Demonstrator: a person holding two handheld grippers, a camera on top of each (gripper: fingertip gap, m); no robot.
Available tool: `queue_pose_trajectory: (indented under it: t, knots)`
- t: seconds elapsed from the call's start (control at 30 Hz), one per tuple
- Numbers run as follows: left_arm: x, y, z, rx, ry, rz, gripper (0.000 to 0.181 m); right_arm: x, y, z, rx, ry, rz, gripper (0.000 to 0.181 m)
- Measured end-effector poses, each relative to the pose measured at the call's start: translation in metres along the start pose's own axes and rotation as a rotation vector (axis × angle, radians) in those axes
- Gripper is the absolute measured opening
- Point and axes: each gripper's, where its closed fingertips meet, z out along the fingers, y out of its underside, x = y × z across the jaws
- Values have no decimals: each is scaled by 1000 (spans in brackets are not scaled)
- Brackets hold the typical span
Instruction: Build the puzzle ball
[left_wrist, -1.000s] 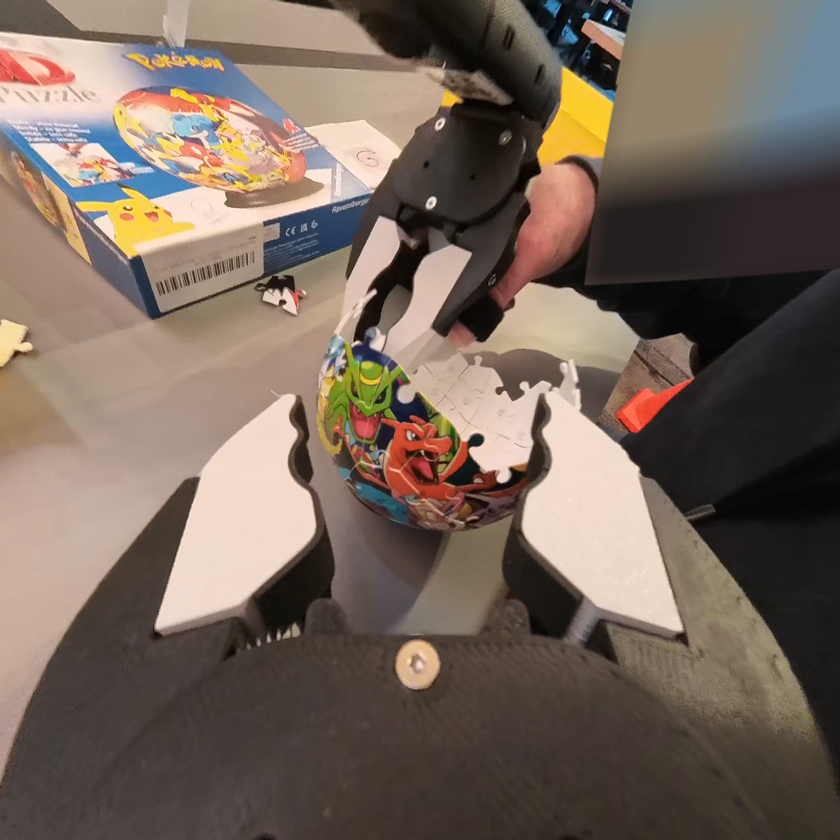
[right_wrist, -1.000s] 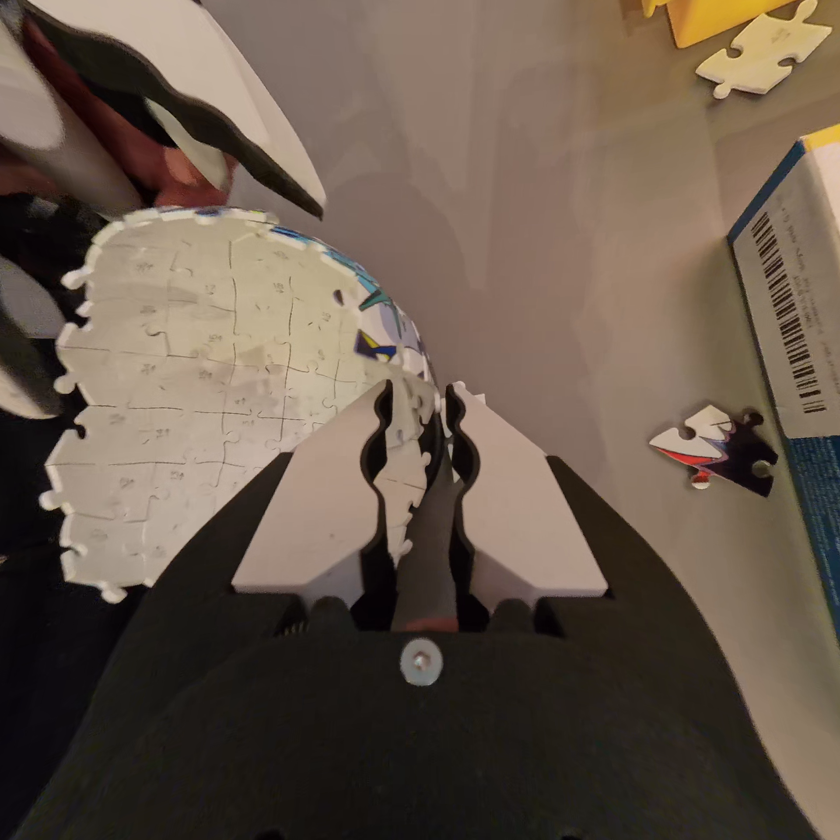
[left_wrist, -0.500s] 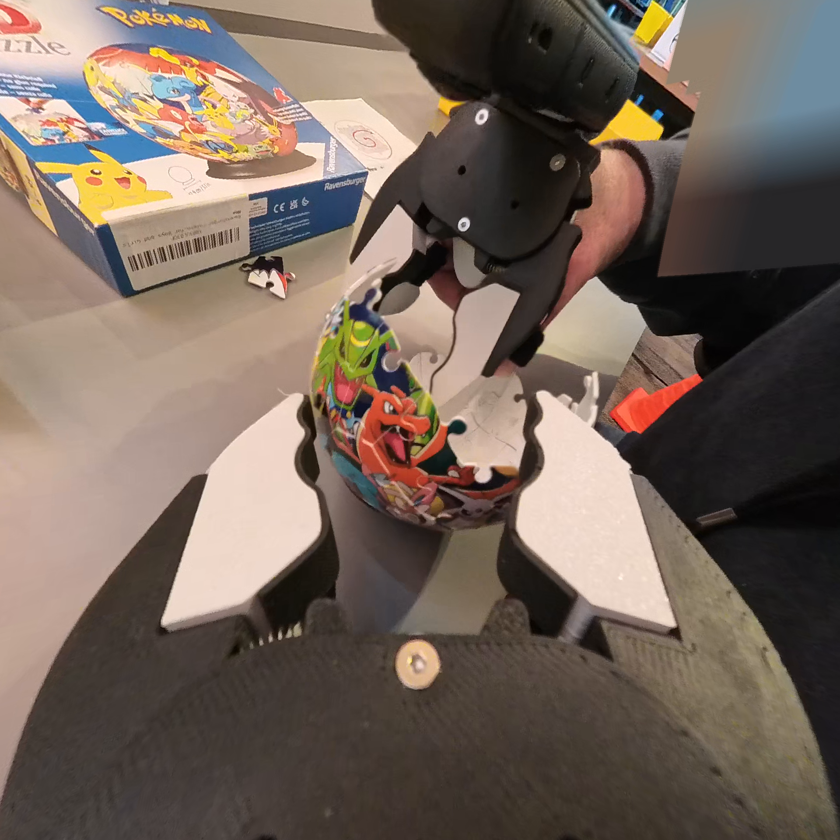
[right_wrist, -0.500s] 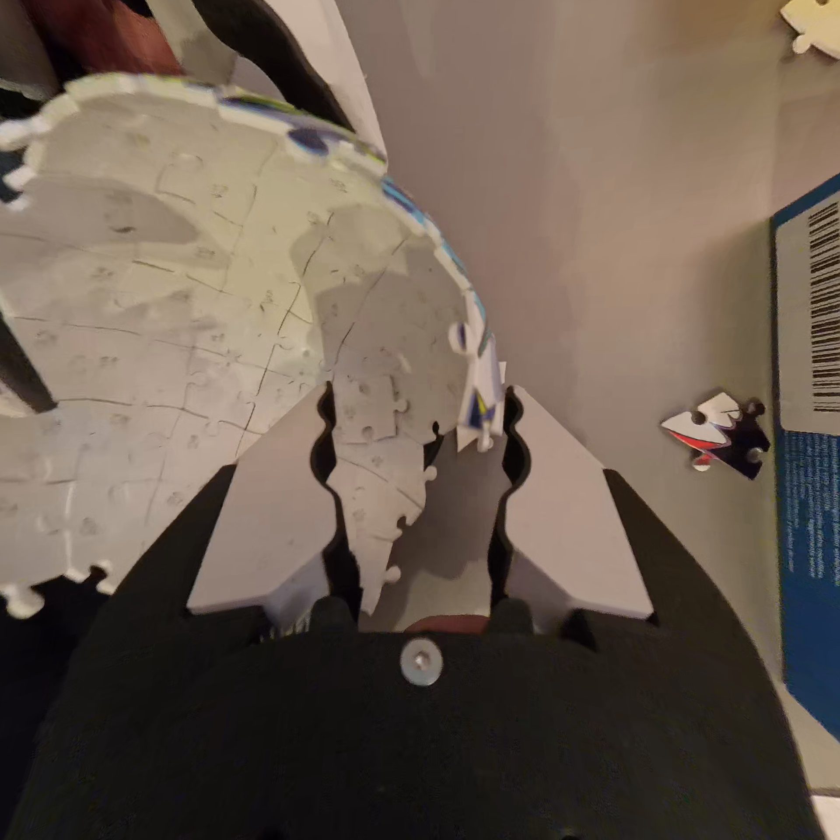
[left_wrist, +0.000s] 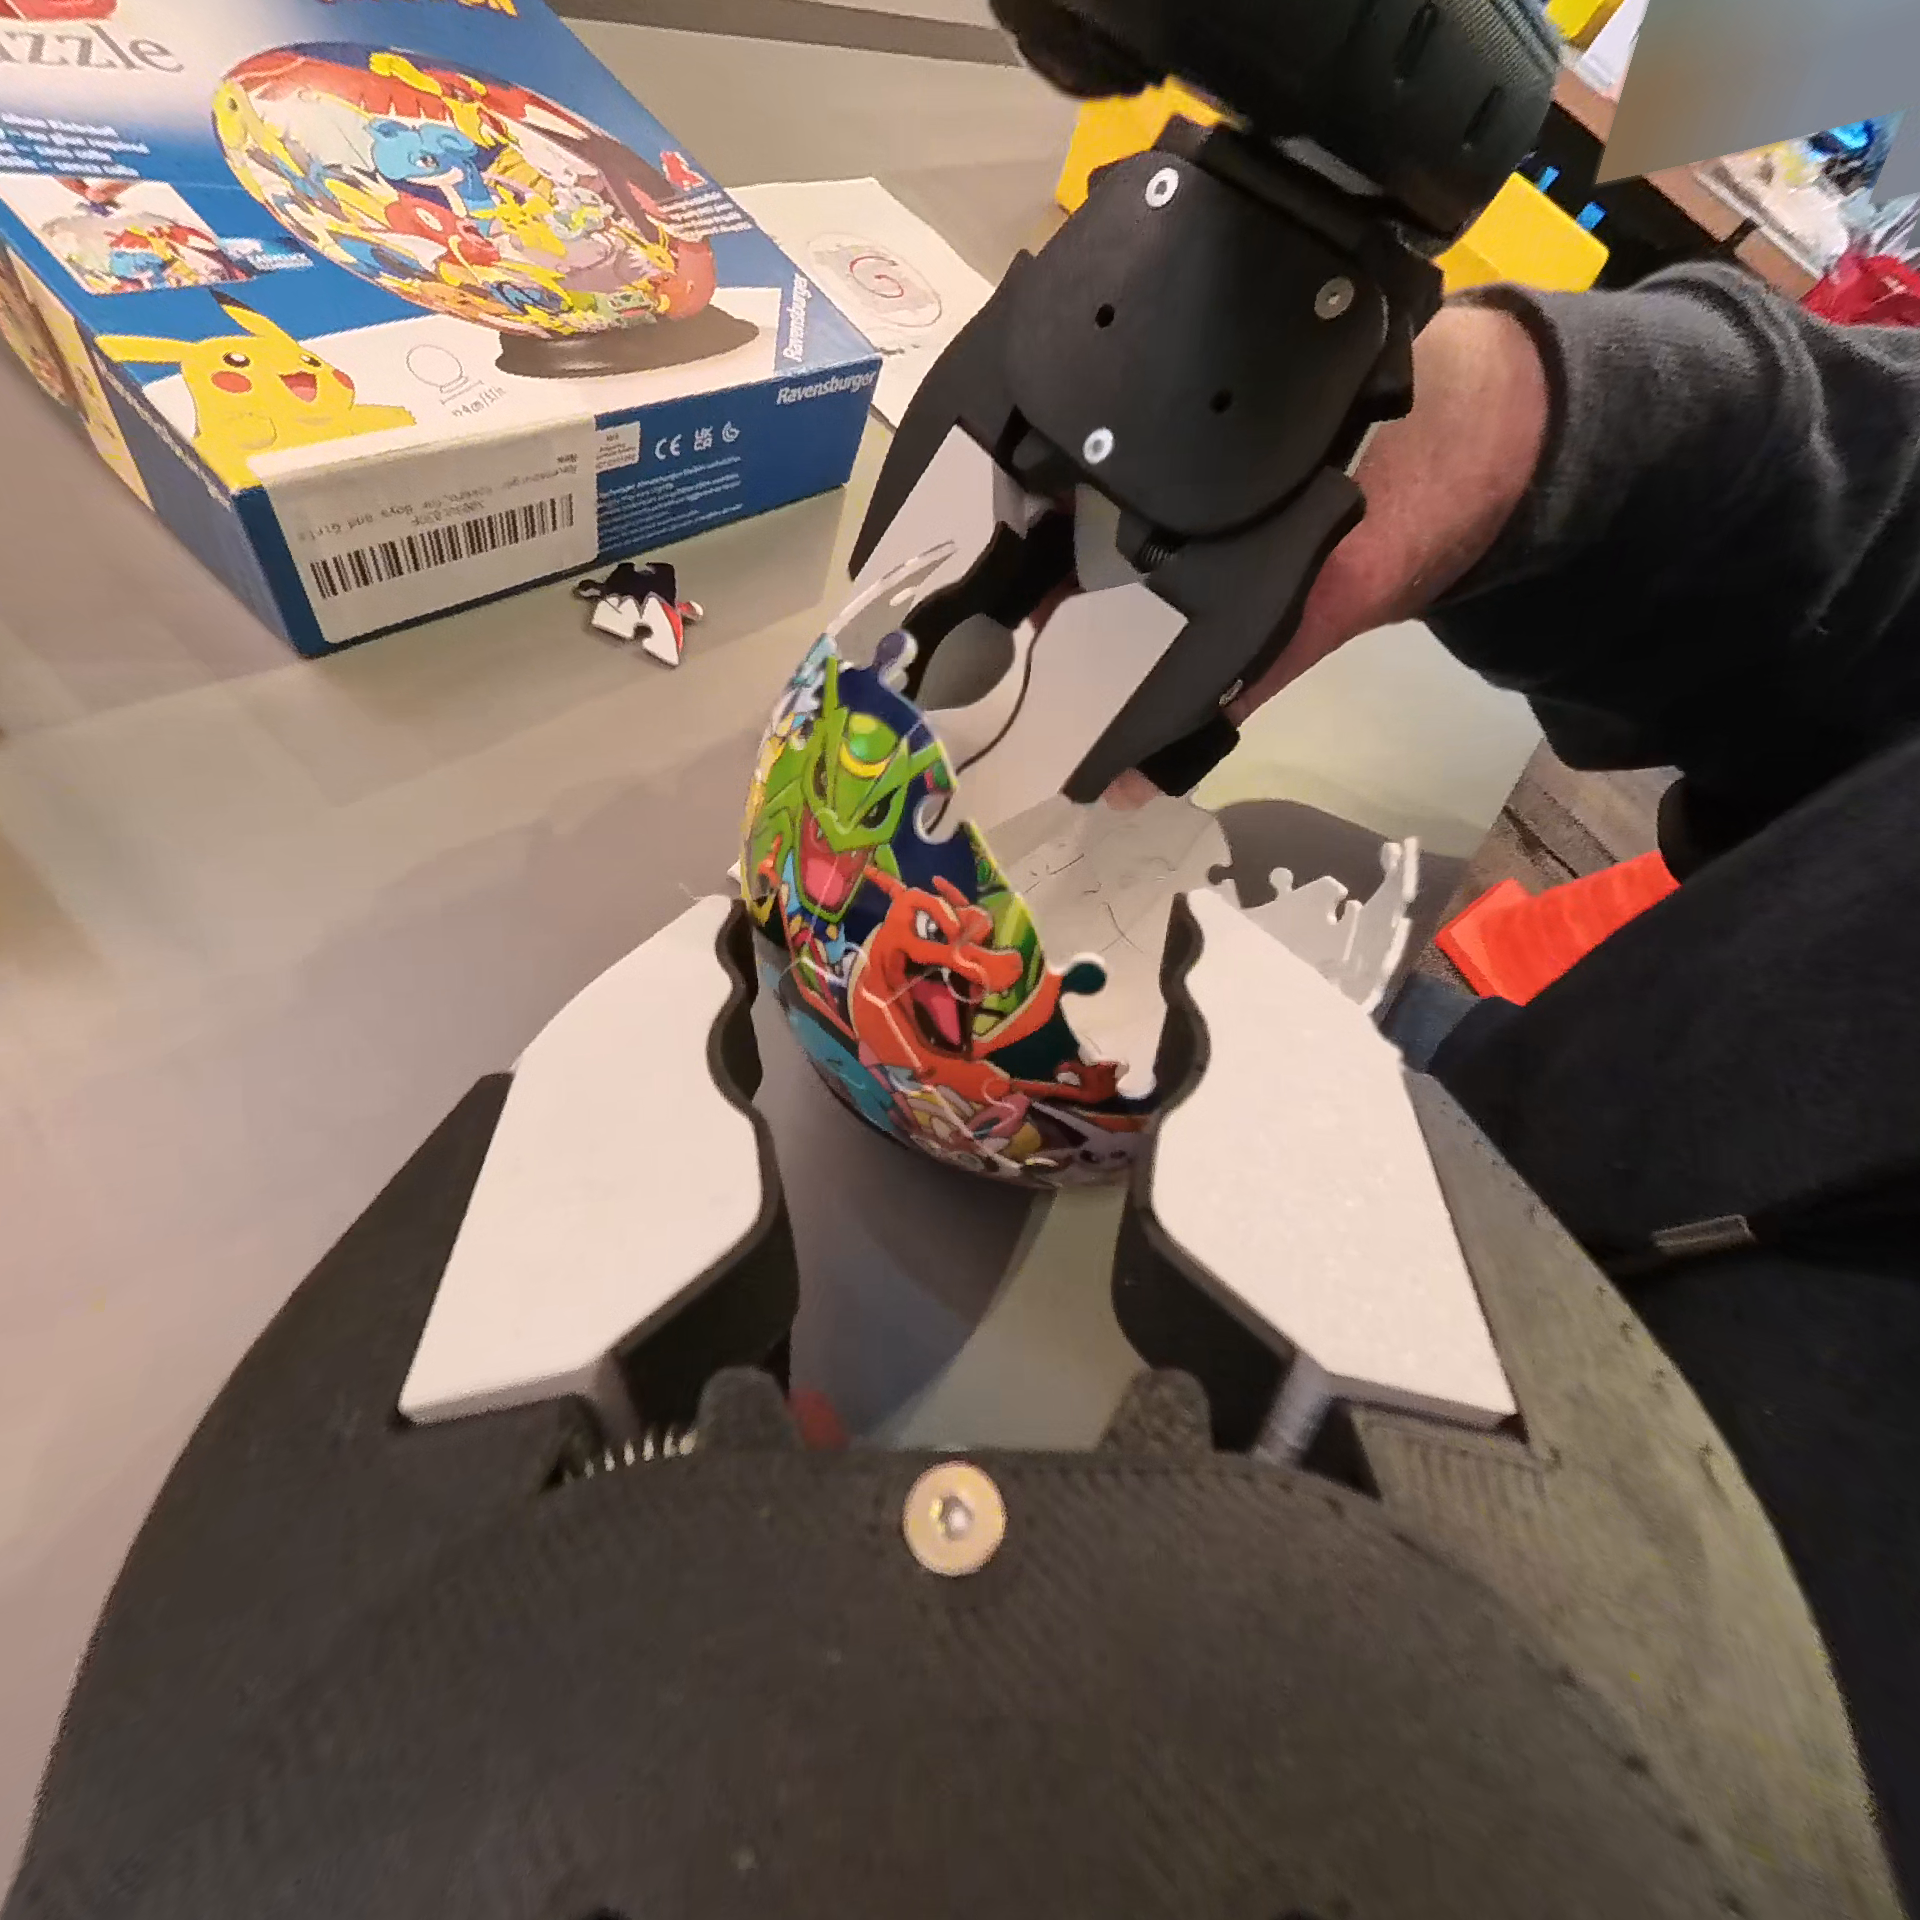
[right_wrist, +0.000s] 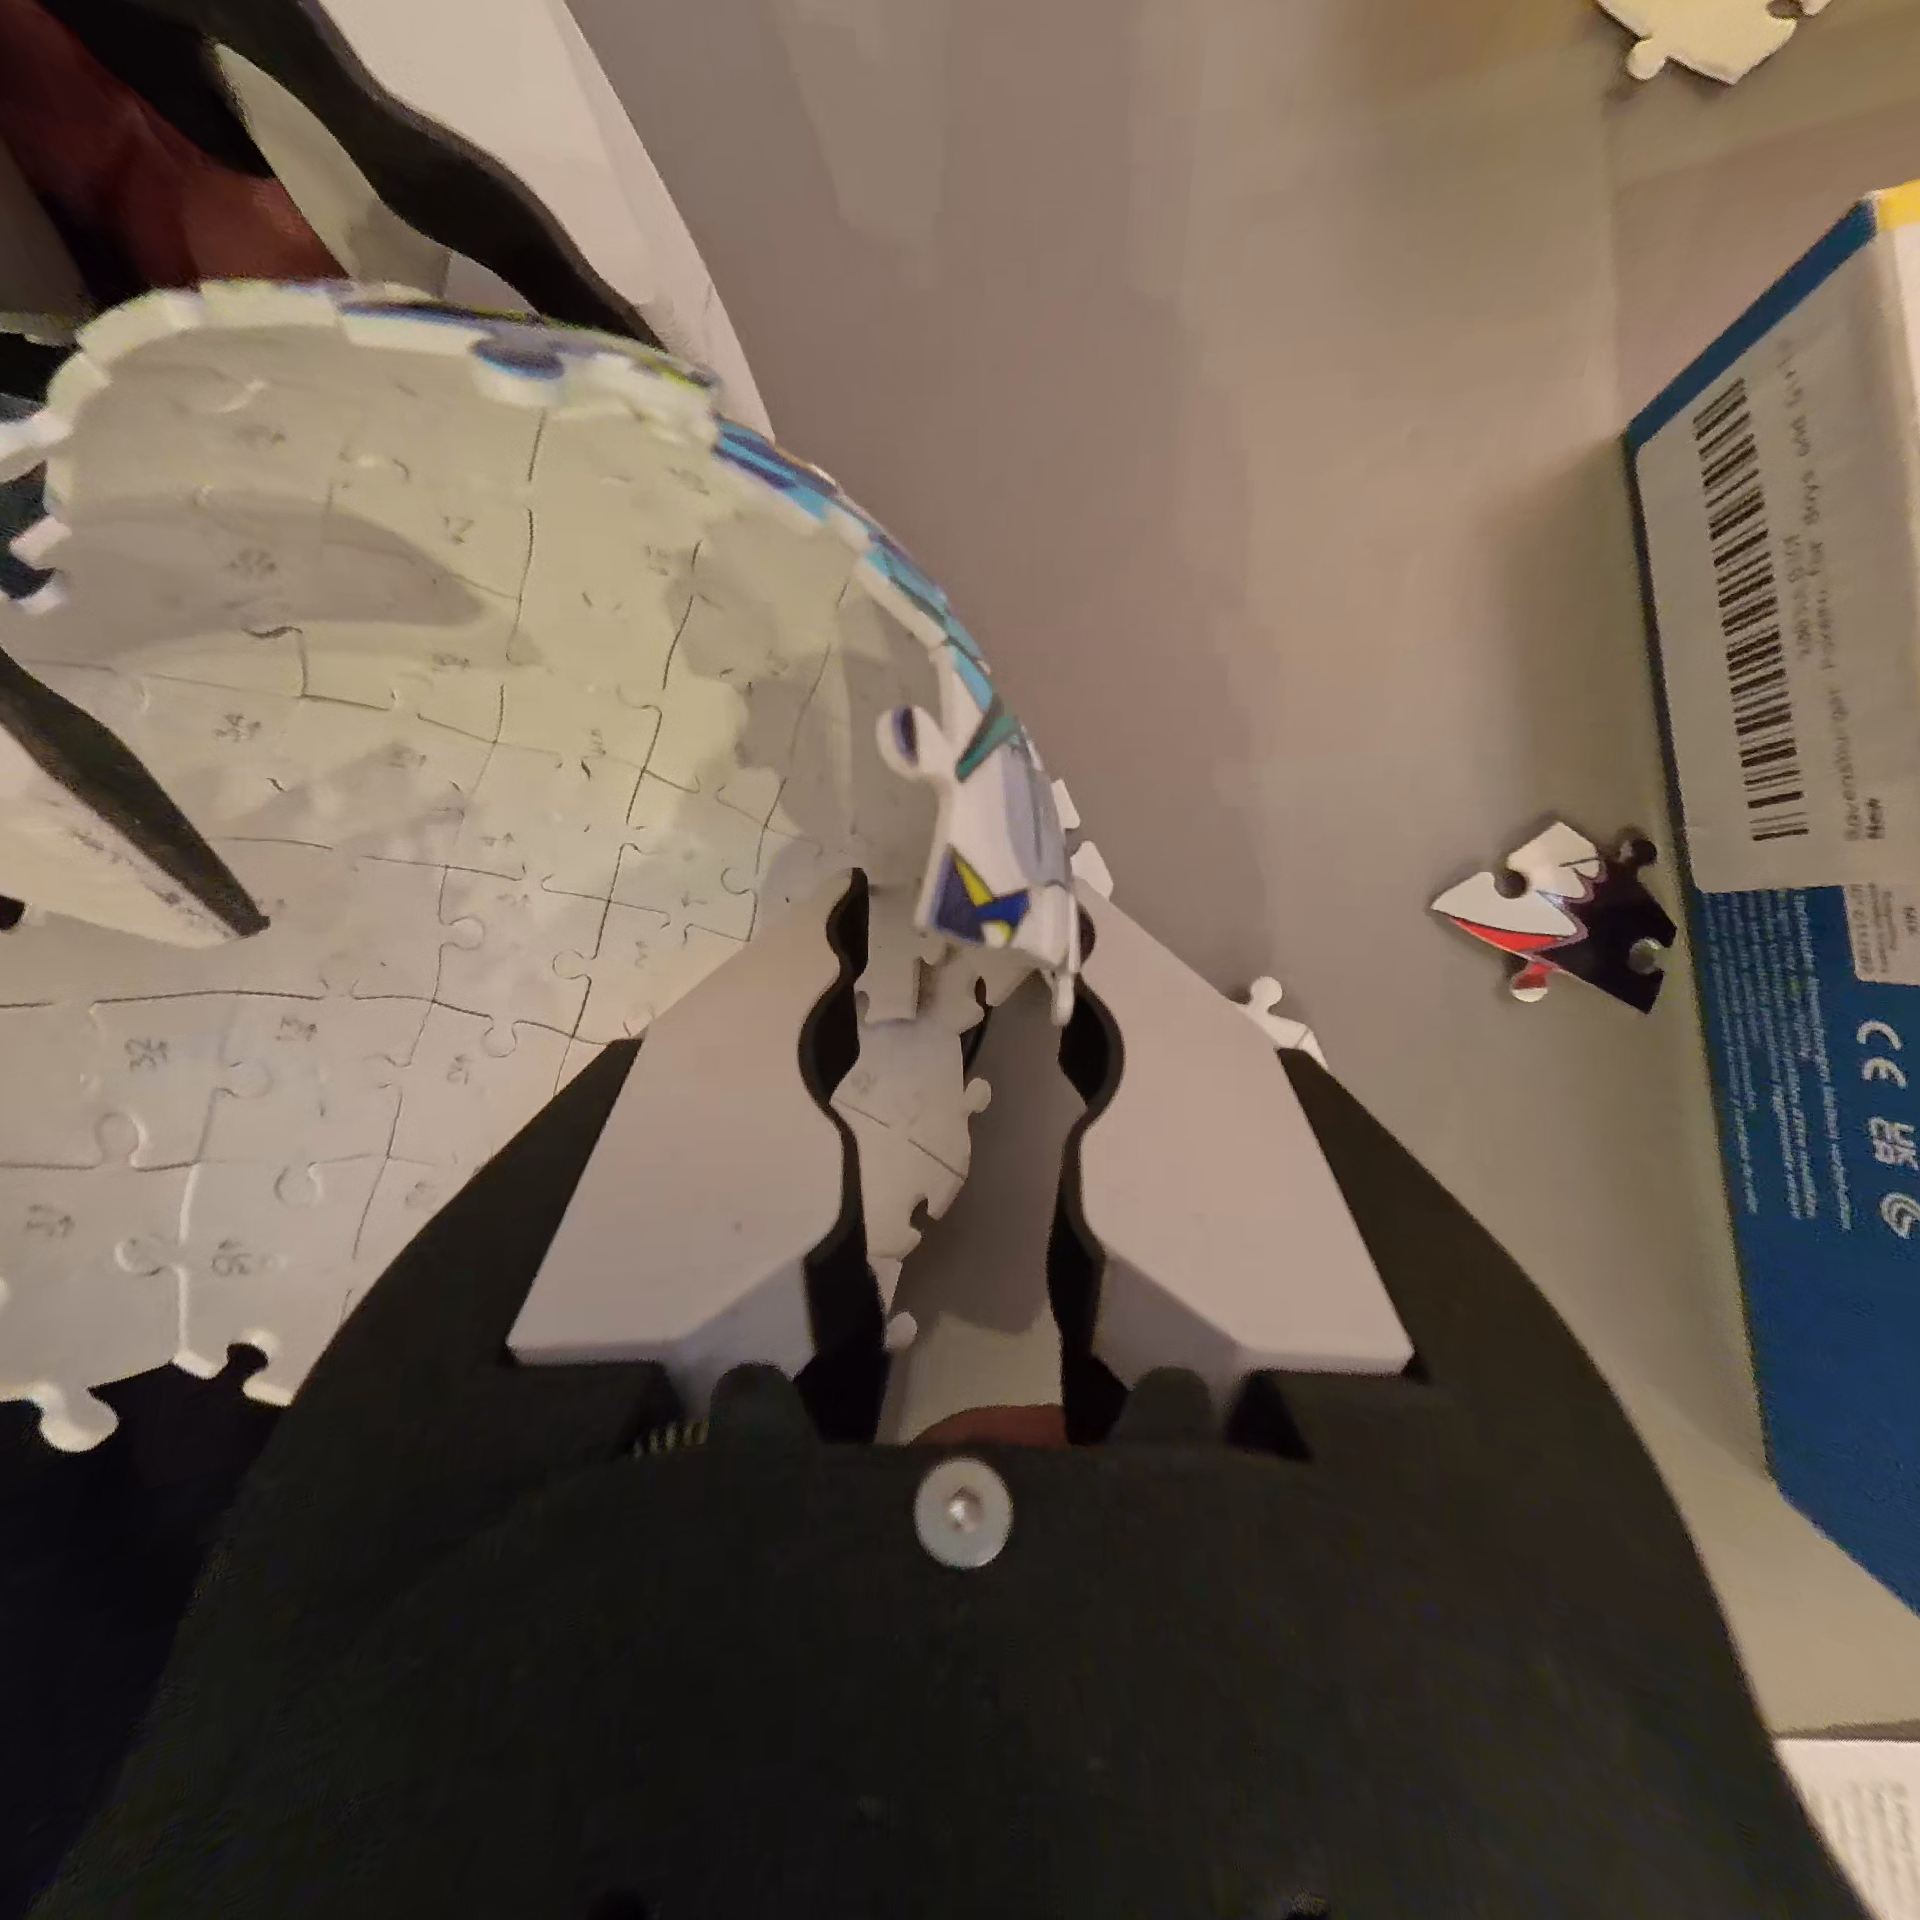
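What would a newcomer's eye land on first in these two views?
The half-built puzzle ball, its bright cartoon shell sitting between the open left gripper fingers. Above it the right gripper straddles the ball's rim, fingers apart. Behind, the blue puzzle box lies flat with one loose piece beside it.

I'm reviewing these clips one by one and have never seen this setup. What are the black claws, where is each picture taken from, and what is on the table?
No robot here: a person holds a black two-finger gripper with white pads in each hand, and each carries a camera looking along its fingers.

The left wrist view shows the left gripper, open around the lower part of the half-built colourful puzzle ball shell; contact is unclear. The right gripper reaches down over the shell's rim.

The right wrist view shows the right gripper, open, its fingers either side of the rim, above the shell's white inside.

On the grey table lie a blue puzzle box and a loose dark, white and red piece.
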Motion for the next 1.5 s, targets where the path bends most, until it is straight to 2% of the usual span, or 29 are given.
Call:
queue_pose_trajectory:
  t: [0.47, 0.8, 1.23, 1.5]
  knots:
    - [-19, -11, -6, -31, -134, 20, 77, 17, -15, -9, 106, 89, 99, 19]
    - [-33, -14, -5, -100, -322, 131, 69, 26, -27, -17, 180, 157, 137, 14]
    - [-62, -18, -16, -154, -571, 223, 33, 41, -39, -28, 273, 298, 180, 9]
    - [-75, -24, -20, -165, -673, 271, 7, 47, -44, -35, 316, 390, 199, 9]
